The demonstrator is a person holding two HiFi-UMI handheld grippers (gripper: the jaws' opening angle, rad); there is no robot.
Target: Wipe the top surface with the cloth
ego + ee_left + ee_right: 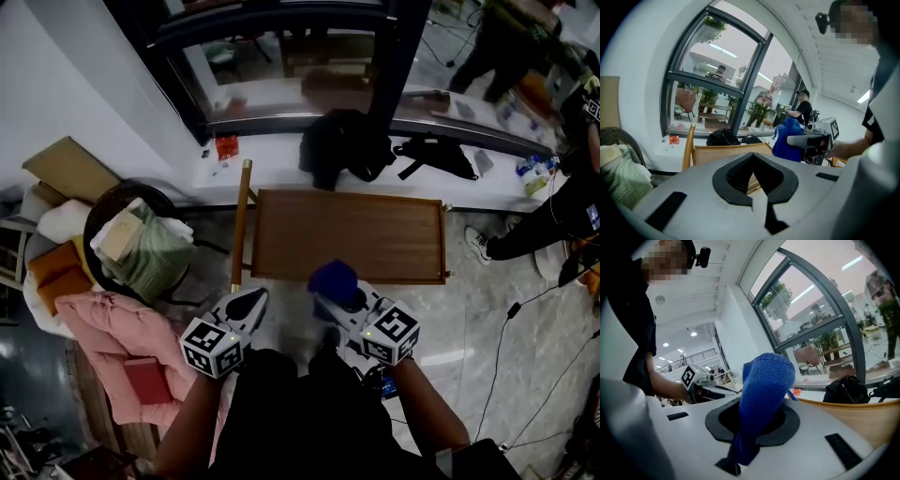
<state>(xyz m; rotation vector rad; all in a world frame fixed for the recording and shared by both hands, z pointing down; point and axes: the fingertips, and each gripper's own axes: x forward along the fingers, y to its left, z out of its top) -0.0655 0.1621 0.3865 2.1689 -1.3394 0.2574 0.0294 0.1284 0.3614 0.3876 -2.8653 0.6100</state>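
Observation:
A wooden cart top (349,236) lies in front of me in the head view, its raised rim all round. My right gripper (330,292) is shut on a blue cloth (333,278), held just short of the cart's near edge. In the right gripper view the blue cloth (761,394) stands bunched up out of the shut jaws, with the wooden top (862,420) beyond. My left gripper (253,302) hangs to the left of the cart's near corner, shut with nothing in it. The left gripper view shows the cart (726,152), the blue cloth (787,140) and the right gripper (813,139).
The cart's wooden handle (241,220) runs down its left side. A black bag (339,145) and black strap (433,155) lie on the white sill behind. A wicker chair with cushions (136,246) and pink cloth (112,328) stand left. A person's leg (525,234) is at right; cables cross the floor.

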